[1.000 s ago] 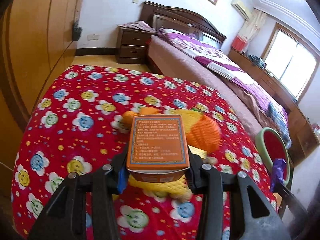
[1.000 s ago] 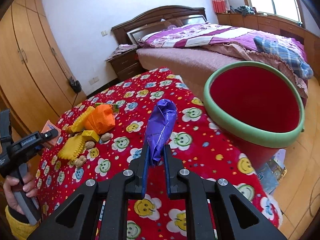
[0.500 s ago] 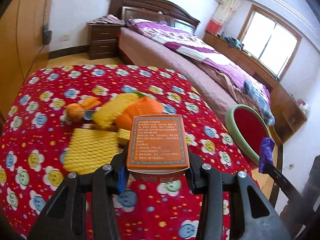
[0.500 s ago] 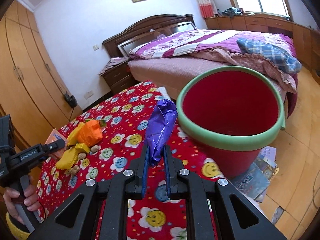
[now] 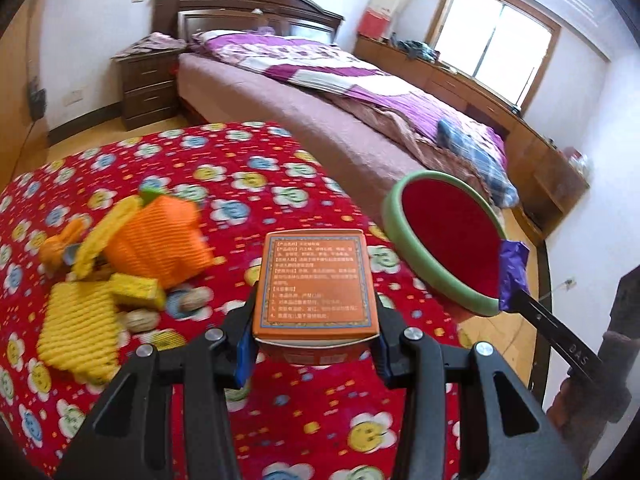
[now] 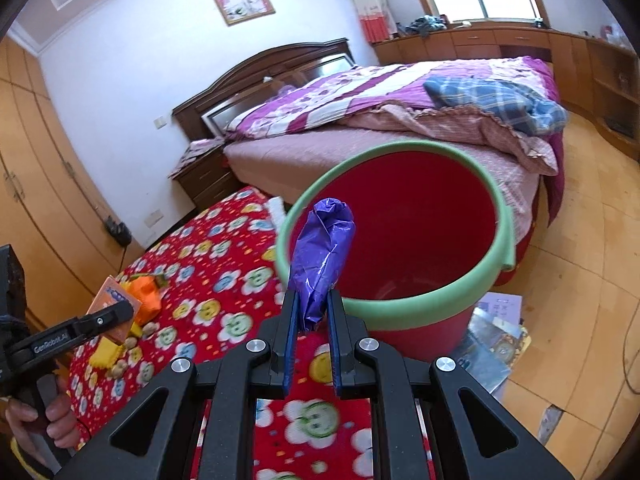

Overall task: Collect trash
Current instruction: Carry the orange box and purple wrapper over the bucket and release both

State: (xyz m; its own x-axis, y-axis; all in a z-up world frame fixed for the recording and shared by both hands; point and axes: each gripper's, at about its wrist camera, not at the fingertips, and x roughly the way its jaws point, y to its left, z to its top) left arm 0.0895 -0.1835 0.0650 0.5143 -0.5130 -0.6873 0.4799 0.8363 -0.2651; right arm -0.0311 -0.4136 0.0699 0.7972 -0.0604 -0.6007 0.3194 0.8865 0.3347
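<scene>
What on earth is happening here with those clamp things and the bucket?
A person is clearing trash off a table with a hand-held gripper in each hand. The left gripper is clamped on an orange box, held above the red tablecloth. The right gripper pinches a purple wrapper close to the red bucket beside the table. Orange and yellow foam nets and some nuts are on the cloth.

The left claw's arm (image 6: 60,338), at nine o'clock in the right wrist view, bears white lettering "GenRobot.AI". The right claw's finger (image 5: 560,338), at four o'clock in the left wrist view, reads "DAS". Print on the orange box (image 5: 316,286) is too small to read.
</scene>
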